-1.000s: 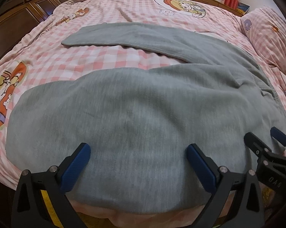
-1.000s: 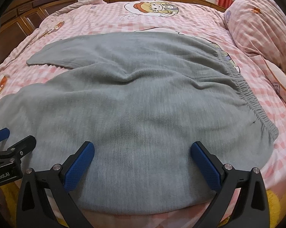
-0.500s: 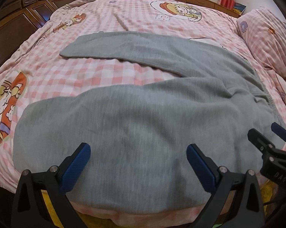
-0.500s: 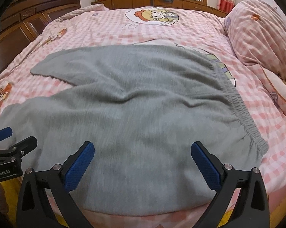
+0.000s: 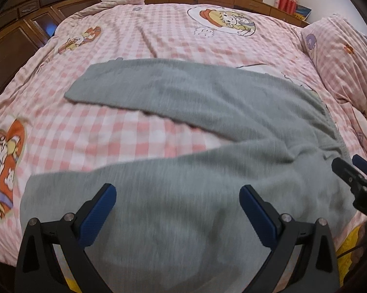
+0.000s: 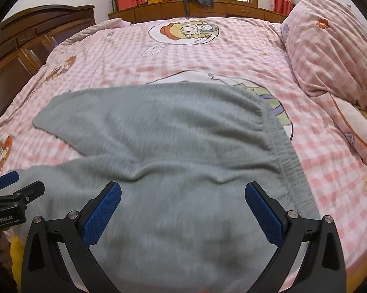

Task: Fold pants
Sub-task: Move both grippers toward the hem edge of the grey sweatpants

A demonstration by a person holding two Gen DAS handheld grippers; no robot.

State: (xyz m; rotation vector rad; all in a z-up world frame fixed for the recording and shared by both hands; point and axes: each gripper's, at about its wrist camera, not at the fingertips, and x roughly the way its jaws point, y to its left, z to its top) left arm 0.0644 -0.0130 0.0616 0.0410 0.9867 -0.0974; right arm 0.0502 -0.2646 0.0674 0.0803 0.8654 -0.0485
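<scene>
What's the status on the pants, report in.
Left gripper and right gripper open, empty, above the near leg. Grey pants spread flat on the bed, legs apart, unfolded. Nothing in the way.

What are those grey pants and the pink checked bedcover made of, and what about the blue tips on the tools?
The pants look like soft matte knit, perhaps fleecy cotton: fuzzy surface, gathered stretchy waistband. The bedcover looks like thin printed woven cloth, likely cotton, with cartoon prints and fine creases. The blue pads look like dimpled rubber or plastic on black, probably plastic arms.

Pink checked bed [image 5: 173, 34], grey pants [image 5: 207, 112] spread flat, pillow [image 6: 330, 48] perhaps at right
</scene>
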